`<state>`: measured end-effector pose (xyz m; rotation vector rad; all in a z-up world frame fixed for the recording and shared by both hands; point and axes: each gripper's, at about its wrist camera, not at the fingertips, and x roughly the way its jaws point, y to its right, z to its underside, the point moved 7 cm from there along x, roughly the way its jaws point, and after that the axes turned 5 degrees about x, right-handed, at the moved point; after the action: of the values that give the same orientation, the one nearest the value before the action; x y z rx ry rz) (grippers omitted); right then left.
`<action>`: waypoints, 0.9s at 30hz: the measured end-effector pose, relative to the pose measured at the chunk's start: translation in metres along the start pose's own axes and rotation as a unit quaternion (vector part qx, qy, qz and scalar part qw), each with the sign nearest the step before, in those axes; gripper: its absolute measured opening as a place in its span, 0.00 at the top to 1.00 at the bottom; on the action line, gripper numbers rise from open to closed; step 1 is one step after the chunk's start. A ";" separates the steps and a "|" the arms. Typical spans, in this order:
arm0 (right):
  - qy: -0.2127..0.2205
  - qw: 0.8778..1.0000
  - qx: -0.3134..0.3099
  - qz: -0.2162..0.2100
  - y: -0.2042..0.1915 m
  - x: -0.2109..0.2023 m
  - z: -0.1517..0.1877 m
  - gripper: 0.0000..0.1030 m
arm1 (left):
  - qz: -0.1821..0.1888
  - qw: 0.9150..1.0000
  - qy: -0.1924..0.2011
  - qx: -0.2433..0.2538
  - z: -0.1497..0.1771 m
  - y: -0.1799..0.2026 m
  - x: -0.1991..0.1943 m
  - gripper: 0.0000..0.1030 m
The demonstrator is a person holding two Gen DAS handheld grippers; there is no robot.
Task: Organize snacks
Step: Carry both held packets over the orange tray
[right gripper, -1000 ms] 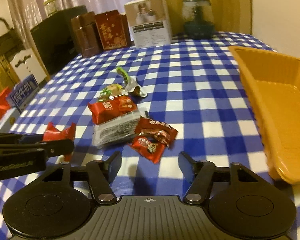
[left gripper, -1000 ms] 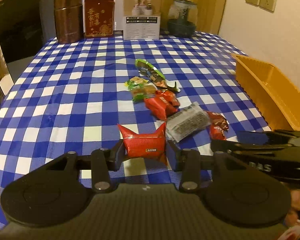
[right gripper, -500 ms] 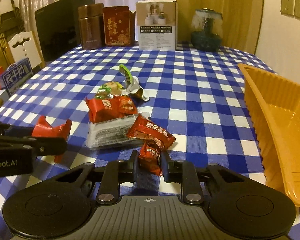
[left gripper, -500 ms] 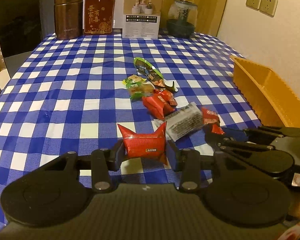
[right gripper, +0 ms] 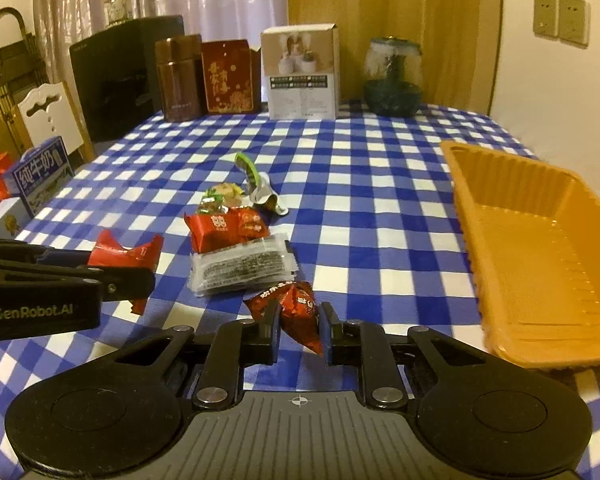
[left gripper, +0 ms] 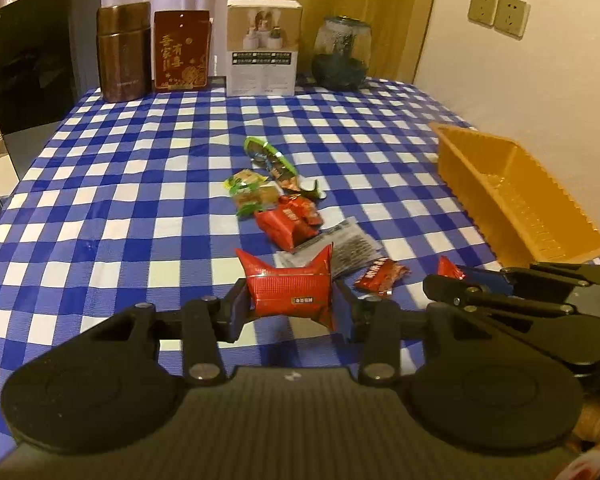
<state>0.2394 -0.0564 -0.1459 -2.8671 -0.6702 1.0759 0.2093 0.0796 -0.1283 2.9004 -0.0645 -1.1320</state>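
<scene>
Over checked tablecloth (right gripper: 380, 184), red snack packet (right gripper: 300, 316) pinched between right gripper (right gripper: 299, 330) fingers (right gripper: 269, 330).

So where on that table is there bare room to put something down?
The orange tray is empty, and checked cloth lies bare between the snack pile and the tins at the back. It is crowded mid-table, around the pile and both claws.

My bench (right gripper: 340, 184), under blue-and-white check cloth, carries a loose snack pile (right gripper: 236, 240) mid-way, an orange tray (right gripper: 540, 248) at its right edge, and tins and boxes (right gripper: 300, 76) along the back.
</scene>
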 end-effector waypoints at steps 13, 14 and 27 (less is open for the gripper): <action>0.059 0.995 0.059 0.051 0.070 -0.080 -0.034 0.81 | 0.060 0.997 0.041 0.021 -0.041 0.081 -0.028 0.60; 0.062 0.994 0.063 0.057 0.079 -0.085 -0.036 0.81 | 0.066 0.997 0.044 0.025 -0.045 0.090 -0.027 0.60; 0.068 0.988 0.099 0.100 0.185 -0.107 -0.061 0.80 | 0.125 0.988 0.053 0.069 -0.084 0.198 -0.001 0.60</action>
<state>0.2779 -0.2575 -0.0608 -2.8443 -0.2558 0.8940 0.2603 -0.1177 -0.0577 2.9555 -0.5083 -0.9649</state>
